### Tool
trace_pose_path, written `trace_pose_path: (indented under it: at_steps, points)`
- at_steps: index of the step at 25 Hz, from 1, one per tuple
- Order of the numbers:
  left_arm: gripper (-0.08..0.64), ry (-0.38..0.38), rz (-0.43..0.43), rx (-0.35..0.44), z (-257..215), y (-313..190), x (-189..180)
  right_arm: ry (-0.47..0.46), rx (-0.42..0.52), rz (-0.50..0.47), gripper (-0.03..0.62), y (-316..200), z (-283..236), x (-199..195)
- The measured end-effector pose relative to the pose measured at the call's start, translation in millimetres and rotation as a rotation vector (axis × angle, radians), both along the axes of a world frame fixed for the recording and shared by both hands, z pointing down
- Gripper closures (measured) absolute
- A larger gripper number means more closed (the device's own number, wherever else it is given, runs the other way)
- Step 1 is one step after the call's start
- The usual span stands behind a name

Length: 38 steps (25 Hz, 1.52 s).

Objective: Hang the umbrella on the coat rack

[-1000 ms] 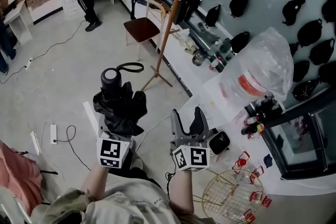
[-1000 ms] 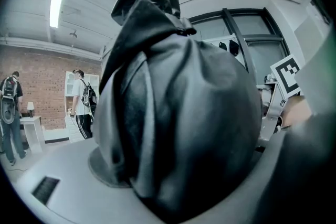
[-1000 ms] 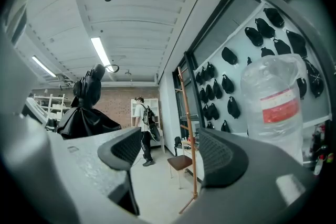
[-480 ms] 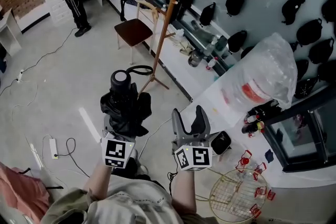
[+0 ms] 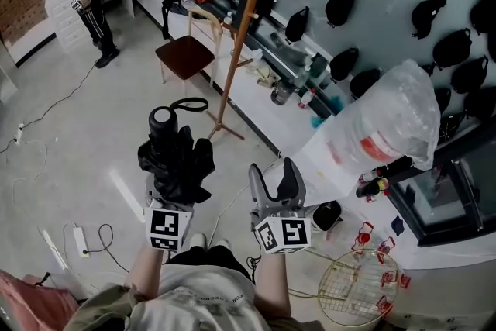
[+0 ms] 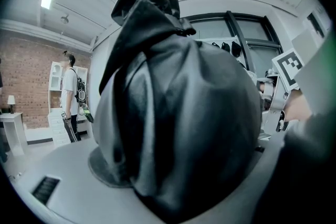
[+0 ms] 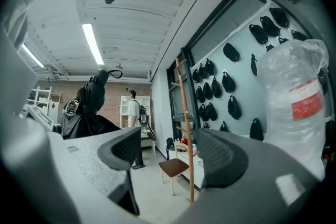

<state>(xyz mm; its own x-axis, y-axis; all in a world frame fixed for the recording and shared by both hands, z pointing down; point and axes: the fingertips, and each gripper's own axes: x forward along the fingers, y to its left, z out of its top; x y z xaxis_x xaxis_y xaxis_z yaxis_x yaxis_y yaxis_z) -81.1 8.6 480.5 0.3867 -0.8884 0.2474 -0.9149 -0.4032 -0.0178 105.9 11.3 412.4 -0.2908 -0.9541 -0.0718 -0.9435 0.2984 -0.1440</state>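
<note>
Two hand-held grippers, side by side. Left gripper (image 5: pixel 172 194) is clamped on the folded black umbrella (image 5: pixel 177 159), which rises upright out of its jaws. Right gripper (image 5: pixel 273 176), just to its right, has its jaws spread with nothing between them. Wooden coat rack (image 5: pixel 242 35) stands ahead of both, well apart.

Room's pretty bright and even thanks to the ceiling tube lights (image 7: pixel 94 43), just soft shadows on the floor (image 5: pixel 77 136), both gripper views are heavy fisheye with black corners, and the umbrella (image 6: pixel 178 113) jammed against the lens in the left gripper view is a dim, out-of-focus blob.
</note>
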Motion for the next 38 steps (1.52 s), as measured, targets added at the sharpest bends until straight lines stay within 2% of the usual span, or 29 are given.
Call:
trace_pose_path:
  at_steps: [11, 24, 33, 38]
  points:
    - [0.227, 0.01, -0.027, -0.005, 9, -63, -5, -0.004, -0.009, -0.023, 0.256, -65, 7, 5]
    - [0.227, 0.012, -0.058, 0.042, -11, -181, 32, -0.002, 0.046, -0.097, 0.256, -188, -14, 32]
    - [0.227, 0.021, -0.026, 0.027, -1, -229, 62, -0.019, 0.067, -0.193, 0.256, -246, -25, 41]
    - [0.227, -0.002, 0.03, 0.009, 11, -245, 74, -0.043, 0.083, -0.323, 0.256, -258, -19, 35]
